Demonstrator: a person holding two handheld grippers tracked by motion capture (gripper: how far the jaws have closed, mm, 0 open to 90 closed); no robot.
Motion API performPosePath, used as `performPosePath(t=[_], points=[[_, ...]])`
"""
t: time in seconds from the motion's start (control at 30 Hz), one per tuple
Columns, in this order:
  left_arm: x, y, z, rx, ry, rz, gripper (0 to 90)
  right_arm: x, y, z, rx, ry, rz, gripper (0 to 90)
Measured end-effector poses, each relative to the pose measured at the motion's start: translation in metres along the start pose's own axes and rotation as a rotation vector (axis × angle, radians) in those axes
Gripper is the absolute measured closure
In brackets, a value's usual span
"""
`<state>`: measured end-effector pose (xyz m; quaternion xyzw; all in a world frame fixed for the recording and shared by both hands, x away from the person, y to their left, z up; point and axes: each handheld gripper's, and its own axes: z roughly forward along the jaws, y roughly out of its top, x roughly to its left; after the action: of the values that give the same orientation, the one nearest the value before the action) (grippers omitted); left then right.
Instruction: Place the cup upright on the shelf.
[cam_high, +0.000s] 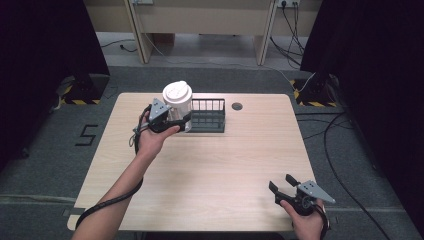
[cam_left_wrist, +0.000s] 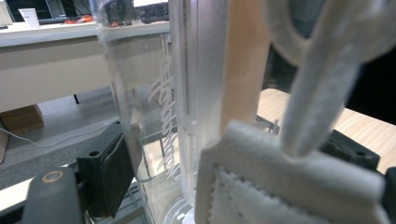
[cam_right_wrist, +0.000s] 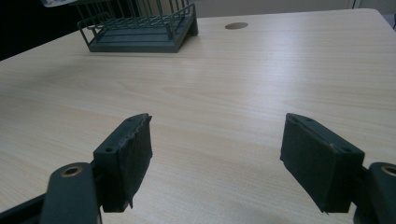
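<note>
A clear plastic cup (cam_high: 177, 100) with a white lid is held upright over the table's far left part, touching the left end of a dark wire rack (cam_high: 207, 117). My left gripper (cam_high: 176, 123) is shut on its lower body. In the left gripper view the cup's clear wall (cam_left_wrist: 187, 93) stands between the jaws, with a white felt strap (cam_left_wrist: 317, 93) and tag in front of it. My right gripper (cam_high: 281, 182) hovers open near the front right edge, nothing between its jaws. In the right gripper view the right gripper (cam_right_wrist: 219, 140) looks across bare wood at the rack (cam_right_wrist: 140, 32).
The light wooden table (cam_high: 210, 170) has a round cable hole (cam_high: 237, 106) right of the rack. Dark curtains stand at both sides, with cables on the floor to the right. A wooden desk stands beyond the table.
</note>
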<state>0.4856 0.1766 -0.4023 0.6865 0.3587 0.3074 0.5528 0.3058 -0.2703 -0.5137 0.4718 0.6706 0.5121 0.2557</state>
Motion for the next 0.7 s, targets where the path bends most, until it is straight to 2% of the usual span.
performPosePath(t=[0.7], points=[[0.004, 0.018, 0.027, -0.005, 0.015, 0.001, 17.6, 0.0, 0.0, 0.0, -0.003, 0.004, 0.013, 25.3]])
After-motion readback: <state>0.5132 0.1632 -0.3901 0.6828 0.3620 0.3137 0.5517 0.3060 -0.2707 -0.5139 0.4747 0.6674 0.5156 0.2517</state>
